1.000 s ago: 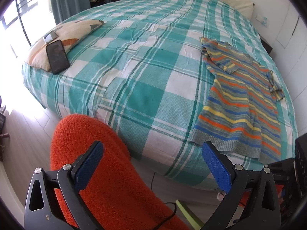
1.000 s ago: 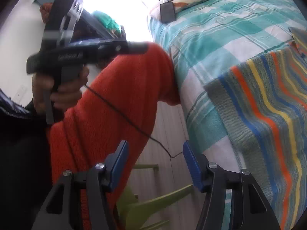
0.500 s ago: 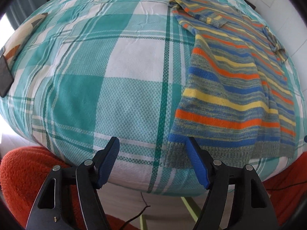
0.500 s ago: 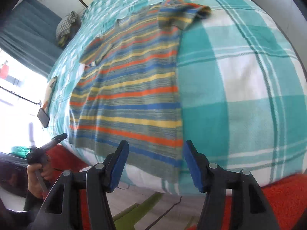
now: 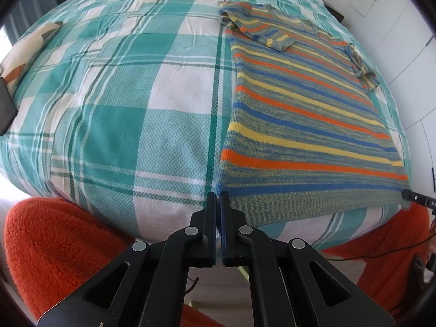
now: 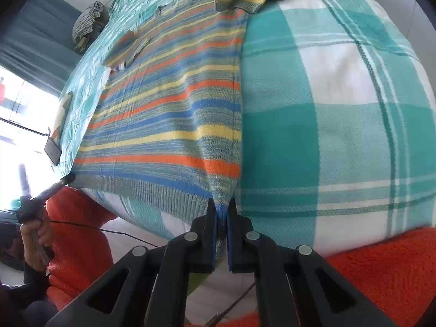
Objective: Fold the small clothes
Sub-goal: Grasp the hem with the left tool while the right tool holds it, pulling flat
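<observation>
A striped knit sweater [image 5: 302,114] in orange, blue and yellow lies flat on the teal plaid bed [image 5: 130,114], hem toward me. My left gripper [image 5: 217,199] is shut on the sweater's near left hem corner. My right gripper [image 6: 221,204] is shut on the near right hem corner of the sweater [image 6: 169,114]. The left gripper's tip also shows at the far hem corner in the right wrist view [image 6: 68,178], and the right gripper's tip shows in the left wrist view [image 5: 417,197]. Both sleeves lie folded in over the chest.
A pillow [image 5: 24,54] with a dark phone [image 5: 5,106] on it lies at the bed's left edge. My orange fleece trousers [image 5: 54,248] are below the bed edge. Bunched clothes [image 6: 87,24] lie at the bed's far side. White wardrobe doors [image 5: 403,27] stand to the right.
Both grippers moved in to the sweater's hem and closed on its two near corners; half a second ago both were open just short of it.
</observation>
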`<state>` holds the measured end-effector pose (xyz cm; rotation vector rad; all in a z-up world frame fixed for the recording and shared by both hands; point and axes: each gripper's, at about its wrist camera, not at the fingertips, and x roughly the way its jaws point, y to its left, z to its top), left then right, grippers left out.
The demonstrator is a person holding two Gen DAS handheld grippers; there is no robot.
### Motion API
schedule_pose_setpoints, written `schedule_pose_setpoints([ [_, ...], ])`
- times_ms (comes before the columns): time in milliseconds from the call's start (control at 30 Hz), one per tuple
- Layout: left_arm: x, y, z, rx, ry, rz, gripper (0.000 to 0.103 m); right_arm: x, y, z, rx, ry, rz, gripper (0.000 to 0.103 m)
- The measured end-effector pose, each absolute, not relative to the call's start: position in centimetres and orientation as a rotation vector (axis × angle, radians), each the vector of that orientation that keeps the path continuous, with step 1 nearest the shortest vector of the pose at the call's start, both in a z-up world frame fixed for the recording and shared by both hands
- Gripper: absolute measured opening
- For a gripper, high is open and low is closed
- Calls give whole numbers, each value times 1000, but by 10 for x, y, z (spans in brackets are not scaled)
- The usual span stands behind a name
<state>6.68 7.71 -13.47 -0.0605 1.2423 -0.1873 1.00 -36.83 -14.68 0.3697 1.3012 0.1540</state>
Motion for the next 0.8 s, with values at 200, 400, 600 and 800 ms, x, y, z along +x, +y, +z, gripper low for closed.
schedule_pose_setpoints([
  [200,77,53,-193,79,1308,-115,0,27,-365,-192,320,1399,87,6],
  [400,77,50,-196,111,1302,-103,0,25,-365,-200,345,1360,59,5],
  [600,81,48,-198,107,1304,-93,1,22,-365,-199,337,1338,47,5],
  [800,78,48,-200,112,1295,-89,5,22,-362,-197,308,1335,36,5],
])
